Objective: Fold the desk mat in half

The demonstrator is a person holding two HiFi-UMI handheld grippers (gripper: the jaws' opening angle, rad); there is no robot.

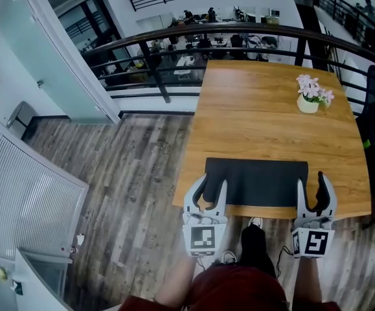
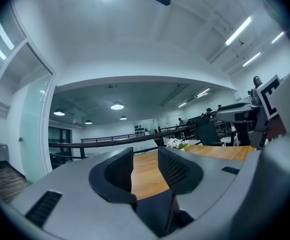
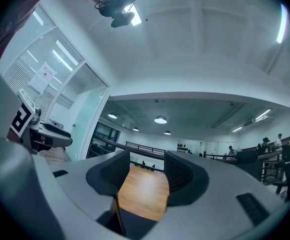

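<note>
Holding left gripper (image 1: 214, 180) and right gripper (image 1: 310, 179) released, fingers (image 2: 118, 173) partly apart and clamping nothing, only table (image 3: 139, 189) wood showing between them. Hanging at the near corners of the desk mat (image 1: 257, 181), lying flat along the table's near edge in the head view; catching the flower pot (image 2: 177, 144) in the left gripper view, not the right

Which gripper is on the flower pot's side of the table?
The right gripper, at the desk mat's near right corner; the flower pot stands beyond it. The left gripper is at the mat's near left corner.
</note>
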